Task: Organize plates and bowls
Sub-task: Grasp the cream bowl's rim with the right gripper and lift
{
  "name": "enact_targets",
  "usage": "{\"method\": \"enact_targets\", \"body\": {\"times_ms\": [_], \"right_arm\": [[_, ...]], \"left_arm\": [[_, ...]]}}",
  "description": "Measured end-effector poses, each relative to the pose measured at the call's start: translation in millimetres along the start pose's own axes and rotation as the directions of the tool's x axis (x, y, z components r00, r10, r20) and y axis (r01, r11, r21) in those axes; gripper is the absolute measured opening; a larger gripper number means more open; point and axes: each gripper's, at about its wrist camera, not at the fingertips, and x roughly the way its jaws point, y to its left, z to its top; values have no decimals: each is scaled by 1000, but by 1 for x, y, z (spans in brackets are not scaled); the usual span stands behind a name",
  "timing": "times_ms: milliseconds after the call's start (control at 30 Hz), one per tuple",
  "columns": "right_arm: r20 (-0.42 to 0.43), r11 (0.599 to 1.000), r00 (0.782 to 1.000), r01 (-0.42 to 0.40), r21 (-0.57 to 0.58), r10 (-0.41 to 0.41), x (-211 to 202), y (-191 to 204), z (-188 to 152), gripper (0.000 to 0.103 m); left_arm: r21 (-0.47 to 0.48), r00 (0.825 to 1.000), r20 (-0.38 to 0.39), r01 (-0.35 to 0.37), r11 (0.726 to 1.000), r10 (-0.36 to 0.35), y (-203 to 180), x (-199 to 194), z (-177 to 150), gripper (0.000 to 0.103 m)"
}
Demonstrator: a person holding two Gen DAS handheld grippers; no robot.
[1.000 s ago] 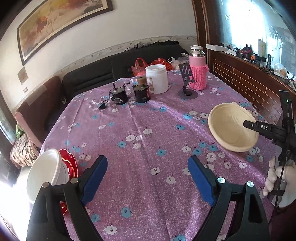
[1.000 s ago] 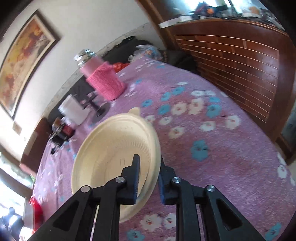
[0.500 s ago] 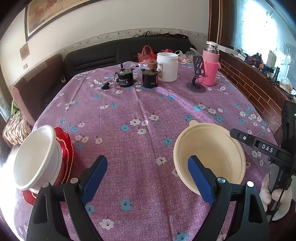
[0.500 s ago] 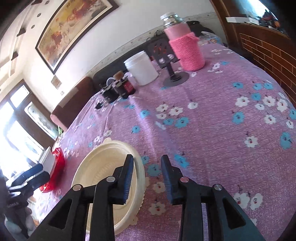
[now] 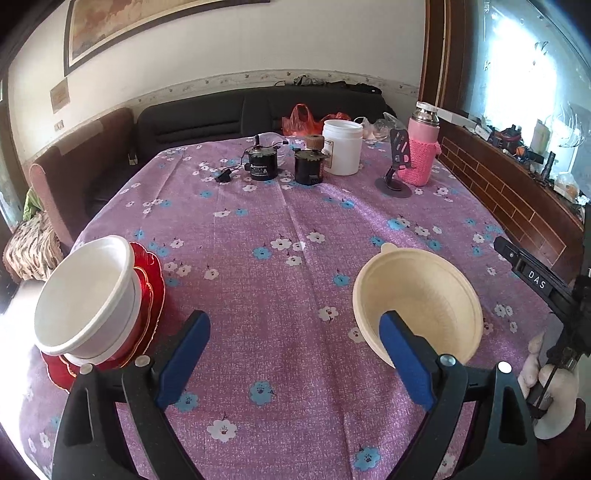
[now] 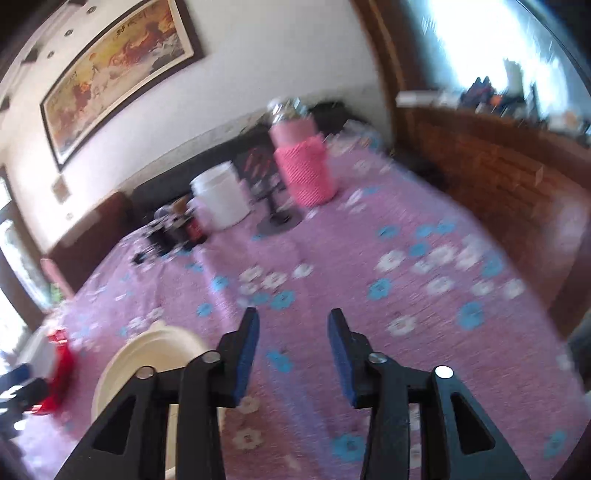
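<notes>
At the table's left edge, a white bowl [image 5: 83,291] sits nested on a stack of red plates [image 5: 149,291], tilted toward you. Your left gripper [image 5: 293,354] hovers low over the purple floral tablecloth [image 5: 280,206], its blue-padded jaws spread wide with nothing between them. Just right of it, the cream bowl [image 5: 417,306] rests upright on the cloth, its near rim behind the left gripper's right finger.

Across the far end of the table stand two small black motors [image 5: 263,162], a white jar [image 5: 342,147], a phone stand [image 5: 397,166] and a pink-sleeved flask [image 5: 423,147]. Behind them runs a dark sofa [image 5: 229,110] under a framed painting [image 5: 147,26]; a brick-patterned ledge [image 5: 509,199] and a bright window [image 5: 535,66] close the right side.

Your right gripper [image 6: 293,354], seen through a motion-blurred right wrist view, is parted and empty above the cloth, the cream bowl lying apart at its lower left.
</notes>
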Motion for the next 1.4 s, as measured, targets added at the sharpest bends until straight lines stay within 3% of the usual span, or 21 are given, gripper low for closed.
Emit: {"method": "enact_targets", "body": {"times_ms": [33, 133, 167, 267, 367, 467, 533, 667, 733, 867, 1033, 1233, 1267, 1333, 1367, 1400], "right_arm": [[32, 999, 999, 36, -1, -36, -10, 1, 0, 81], [143, 995, 987, 70, 65, -79, -41, -4, -3, 99], [138, 994, 988, 64, 85, -75, -46, -8, -2, 101], [-17, 996, 999, 35, 76, -34, -39, -12, 5, 102], [-13, 996, 996, 92, 3, -92, -47, 0, 3, 102], [-52, 997, 997, 57, -49, -60, -49, 16, 1, 102], [-79, 999, 997, 1, -41, -4, -46, 22, 1, 100], [-142, 999, 989, -38, -22, 35, -33, 39, -5, 92], [-186, 999, 982, -45, -25, 39, -25, 47, -12, 71], [-258, 998, 964, -68, 2, 66, -9, 51, -27, 56], [-287, 994, 952, -101, 44, 110, 3, 48, -40, 56], [-308, 988, 939, -140, 71, 155, 10, 48, -48, 54], [-313, 987, 936, -143, 74, 159, 11, 48, -50, 53], [-323, 988, 934, -140, 68, 155, 13, 49, -51, 47], [-325, 987, 932, -143, 71, 159, 13, 49, -51, 46], [-328, 986, 930, -149, 75, 165, 14, 48, -51, 44]], "left_arm": [[-3, 1000, 15, -7, 1000, 7, 4, -5, -2, 92], [-4, 996, 79, -31, 1000, 31, 13, -17, -6, 92], [-9, 995, 97, -36, 999, 37, 17, -20, -7, 93], [-33, 995, 103, -5, 999, 8, 30, -26, -12, 93], [-54, 994, 107, -7, 999, 13, 44, -29, -16, 92], [-85, 996, 89, 13, 996, -5, 59, -27, -17, 93], [-108, 997, 80, 28, 994, -19, 66, -26, -19, 93], [-118, 996, 73, 52, 992, -43, 72, -26, -18, 93], [-104, 996, 63, 64, 993, -58, 69, -25, -14, 92], [-83, 994, 5, 109, 991, -109, 53, -11, -5, 92], [-95, 974, -106, 192, 977, -202, 24, 25, 8, 92], [-127, 955, -181, 213, 969, -234, -7, 82, 23, 92], [-129, 952, -190, 219, 967, -241, -11, 89, 23, 89], [-109, 948, -213, 216, 970, -235, -21, 100, 21, 65], [-97, 943, -240, 212, 972, -230, -26, 107, 20, 36], [-98, 933, -269, 221, 970, -240, -29, 113, 19, 17]]}}
